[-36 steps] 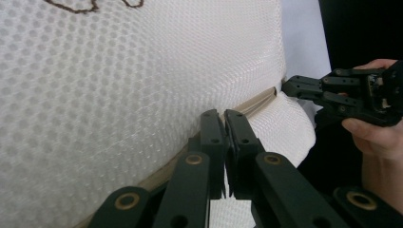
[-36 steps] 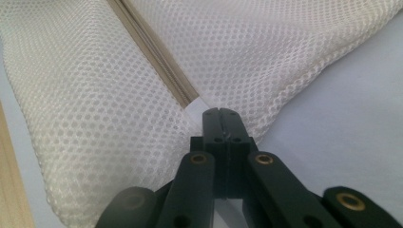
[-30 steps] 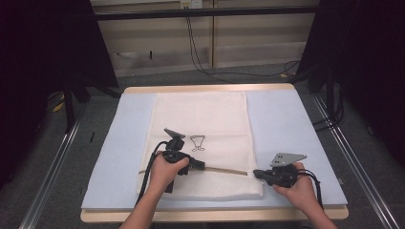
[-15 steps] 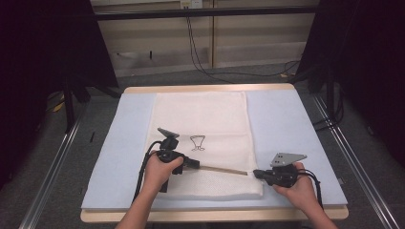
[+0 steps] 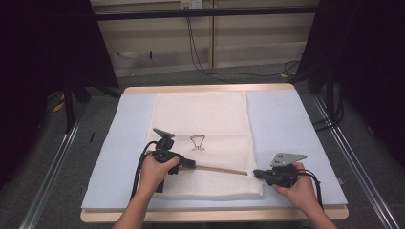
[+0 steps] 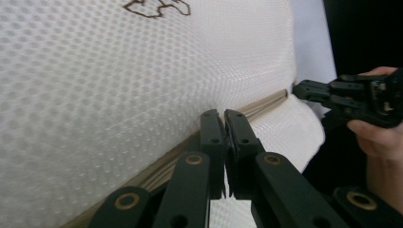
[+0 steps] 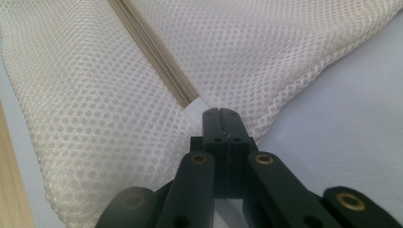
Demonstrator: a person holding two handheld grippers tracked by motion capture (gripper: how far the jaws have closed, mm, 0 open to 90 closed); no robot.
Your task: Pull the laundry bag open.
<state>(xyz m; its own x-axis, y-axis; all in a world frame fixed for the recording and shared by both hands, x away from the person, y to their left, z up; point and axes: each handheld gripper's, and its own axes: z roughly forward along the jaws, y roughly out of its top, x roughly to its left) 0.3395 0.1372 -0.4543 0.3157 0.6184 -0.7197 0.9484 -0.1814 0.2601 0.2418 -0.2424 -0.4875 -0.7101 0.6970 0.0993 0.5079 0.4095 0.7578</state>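
The mesh bag [image 5: 203,138] lies flat on the surface [image 5: 286,124]; left gripper [image 6: 223,114] and right gripper [image 7: 219,112], fingers pressed together, pinch opposite ends of its zipper [image 5: 219,169].

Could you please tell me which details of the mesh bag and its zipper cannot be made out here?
- Zipper pull: left gripper view, behind shut left hand-held gripper.
- Zipper's end: right gripper view, behind right hand-held gripper.
- Emblem on mesh bag: high view, too small; left gripper view, cut off.
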